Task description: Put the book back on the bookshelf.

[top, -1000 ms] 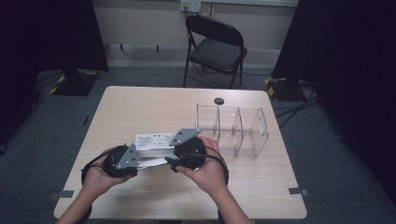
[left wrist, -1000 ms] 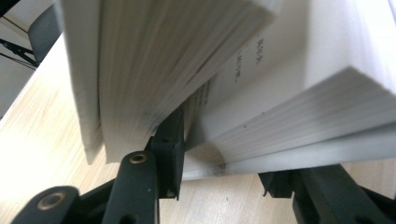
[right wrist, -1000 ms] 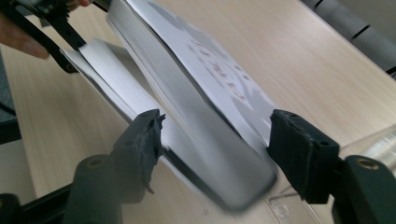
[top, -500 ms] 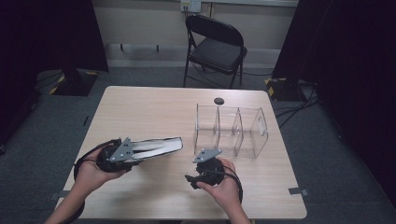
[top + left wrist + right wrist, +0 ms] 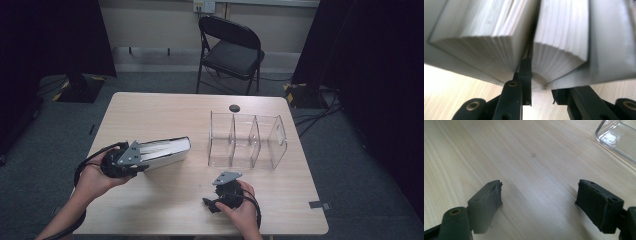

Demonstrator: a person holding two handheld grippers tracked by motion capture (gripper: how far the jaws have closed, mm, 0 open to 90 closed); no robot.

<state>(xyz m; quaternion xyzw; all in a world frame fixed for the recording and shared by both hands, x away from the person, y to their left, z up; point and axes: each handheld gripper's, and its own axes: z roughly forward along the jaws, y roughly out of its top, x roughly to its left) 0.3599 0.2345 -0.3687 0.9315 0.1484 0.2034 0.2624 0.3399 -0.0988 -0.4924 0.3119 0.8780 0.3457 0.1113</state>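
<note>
A thick book (image 5: 162, 151) with a pale grey cover hangs over the left part of the table, spine toward me. My left gripper (image 5: 137, 159) is shut on it. In the left gripper view, one jaw sits between the pages (image 5: 499, 32) and the other lies outside the cover (image 5: 609, 42), so my left gripper (image 5: 541, 85) clamps a wad of pages plus that cover; its jaws have just been closing. My right gripper (image 5: 220, 200) is low over the table's front right. Seen from its own camera, my right gripper (image 5: 539, 202) is open over bare wood, its jaws having just been opening.
A clear plastic organiser (image 5: 247, 140) with three compartments stands right of centre, and its corner (image 5: 616, 137) appears in the right gripper view. A small black disc (image 5: 234, 108) lies near the far edge. A folding chair (image 5: 230, 50) stands beyond the table (image 5: 165, 115).
A second ago both grippers were at the book in the middle. The right gripper has left it, dropped to the front right and opened wider. The left gripper keeps the book alone, slightly higher.
</note>
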